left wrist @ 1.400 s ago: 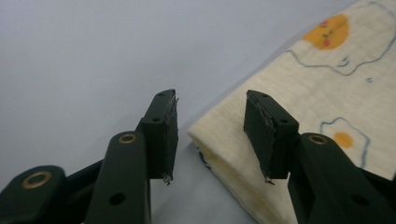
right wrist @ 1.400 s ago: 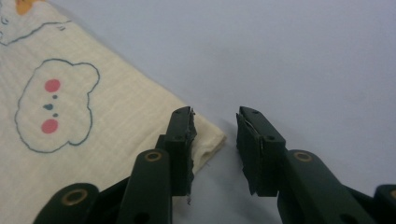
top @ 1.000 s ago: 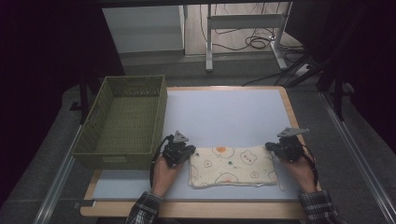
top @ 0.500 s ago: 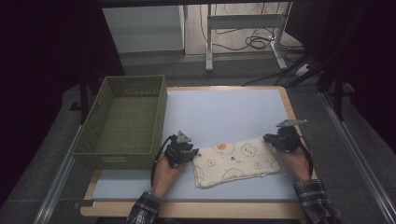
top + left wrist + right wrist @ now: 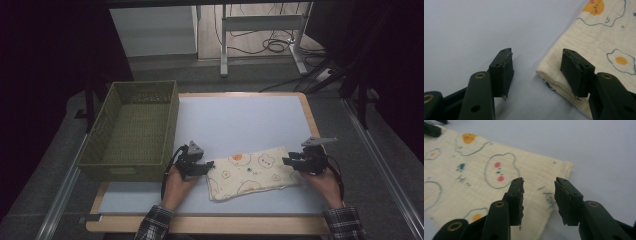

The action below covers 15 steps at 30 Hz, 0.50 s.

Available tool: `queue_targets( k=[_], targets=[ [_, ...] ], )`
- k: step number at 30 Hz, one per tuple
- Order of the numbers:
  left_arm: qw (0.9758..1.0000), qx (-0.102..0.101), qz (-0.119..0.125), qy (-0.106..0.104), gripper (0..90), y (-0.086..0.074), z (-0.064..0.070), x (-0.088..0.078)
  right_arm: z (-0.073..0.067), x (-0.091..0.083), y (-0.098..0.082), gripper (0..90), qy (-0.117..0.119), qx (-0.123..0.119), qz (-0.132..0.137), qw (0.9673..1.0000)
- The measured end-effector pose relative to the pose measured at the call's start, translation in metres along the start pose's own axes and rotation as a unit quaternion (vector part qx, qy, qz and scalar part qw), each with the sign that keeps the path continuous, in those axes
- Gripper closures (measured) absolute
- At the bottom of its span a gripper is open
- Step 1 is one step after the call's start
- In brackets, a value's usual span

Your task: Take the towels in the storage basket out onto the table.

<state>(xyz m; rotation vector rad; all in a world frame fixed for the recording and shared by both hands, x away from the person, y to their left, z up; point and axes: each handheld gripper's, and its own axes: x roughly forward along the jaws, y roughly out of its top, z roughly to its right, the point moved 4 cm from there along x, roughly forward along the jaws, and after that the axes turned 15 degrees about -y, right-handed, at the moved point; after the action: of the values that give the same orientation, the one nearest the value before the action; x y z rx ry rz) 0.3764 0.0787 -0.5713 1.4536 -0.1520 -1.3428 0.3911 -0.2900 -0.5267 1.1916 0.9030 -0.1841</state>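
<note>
The little cloth (image 5: 252,172) with eggs and bears on it is folded and lies flat on the white table (image 5: 240,120), near the front edge. It is turned a bit crooked. The left gripper (image 5: 204,167) is at the cloth's left end, and the right gripper (image 5: 289,162) is at its right end. Both sets of jaws have just been opening. In the left gripper view, a thick folded edge (image 5: 549,77) is seen beside the open jaws, and it is not pinched. In the right gripper view, the cloth's corner (image 5: 566,167) lies under the open jaws and is let go too.

So the folding looks done for now. The green basket (image 5: 132,132) next to the cloth is seen empty. Perhaps the cloth is meant to be put in there next.
</note>
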Motion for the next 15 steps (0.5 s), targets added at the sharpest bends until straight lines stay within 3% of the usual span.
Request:
queue_targets(
  k=[7,15],
  targets=[
    [1.0000,-0.003,0.003,-0.002,43.2,0.000,0.000,0.000,-0.027,-0.010,0.000,51.4,0.020,-0.014,0.009,0.9997],
    [1.0000,-0.007,0.005,-0.004,43.8,0.000,-0.001,0.000,-0.071,-0.010,0.005,49.5,0.060,-0.053,0.012,0.9967]
  ],
)
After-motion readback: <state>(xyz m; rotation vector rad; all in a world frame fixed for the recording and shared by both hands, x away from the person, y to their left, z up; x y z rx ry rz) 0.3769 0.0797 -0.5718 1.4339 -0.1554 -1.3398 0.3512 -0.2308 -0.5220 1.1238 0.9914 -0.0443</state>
